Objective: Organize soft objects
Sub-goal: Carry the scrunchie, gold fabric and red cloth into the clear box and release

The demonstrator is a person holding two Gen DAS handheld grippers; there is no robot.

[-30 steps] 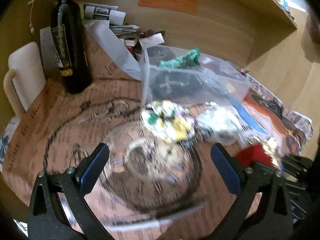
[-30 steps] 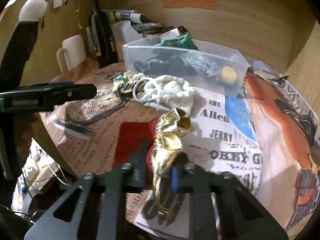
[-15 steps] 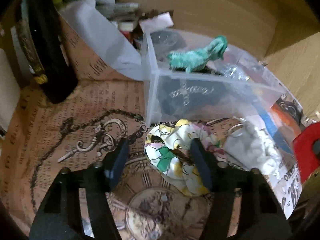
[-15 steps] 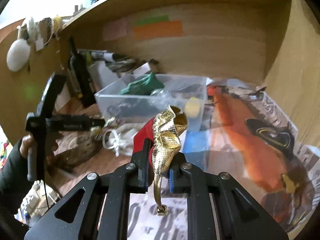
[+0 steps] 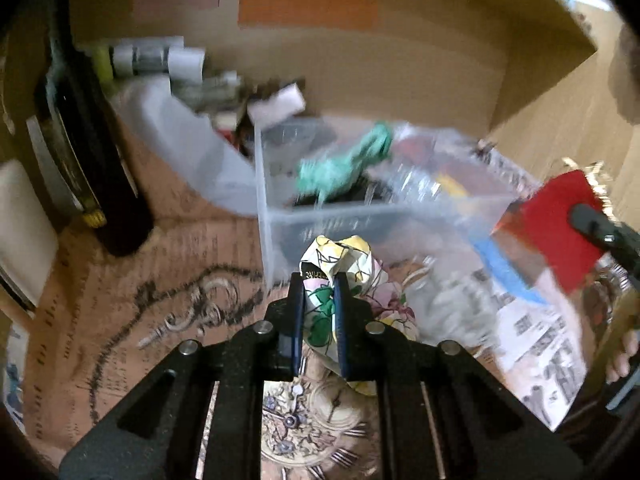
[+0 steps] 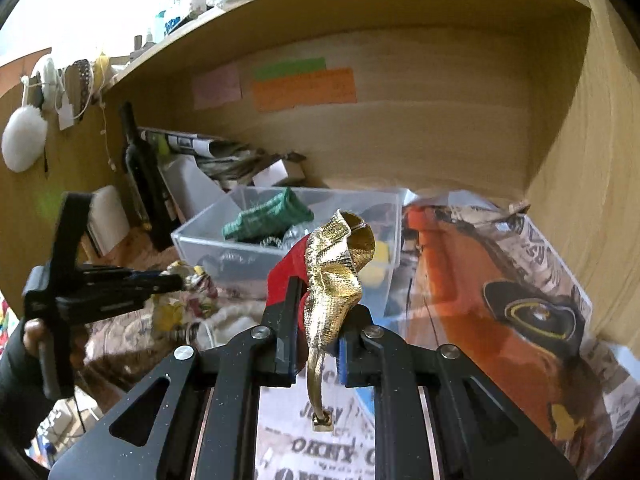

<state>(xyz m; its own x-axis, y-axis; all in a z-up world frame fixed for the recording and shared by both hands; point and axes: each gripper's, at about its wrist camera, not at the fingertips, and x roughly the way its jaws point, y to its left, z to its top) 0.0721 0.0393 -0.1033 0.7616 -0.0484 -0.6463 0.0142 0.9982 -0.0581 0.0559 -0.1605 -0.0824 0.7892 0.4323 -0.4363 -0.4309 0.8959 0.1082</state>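
Observation:
My left gripper (image 5: 320,280) is shut on a floral patterned scrunchie (image 5: 340,264) and holds it just in front of the clear plastic box (image 5: 360,216); it also shows in the right wrist view (image 6: 176,280). The box holds a green knitted piece (image 5: 344,168) and dark items. My right gripper (image 6: 316,292) is shut on a gold fabric scrunchie (image 6: 336,264) with a red card (image 6: 288,268), held above the table near the box (image 6: 288,256). A white fluffy scrunchie (image 5: 444,300) lies on the table right of the floral one.
A dark wine bottle (image 5: 92,152) stands at the back left beside a white mug (image 5: 20,220). Rolled papers and clutter (image 5: 160,60) sit against the wooden back wall. Printed newspaper sheets (image 6: 500,288) cover the table. Wooden walls close in behind and to the right.
My left gripper closed on the floral scrunchie and lifted it toward the box. My right gripper rose from the table with the gold scrunchie and red card.

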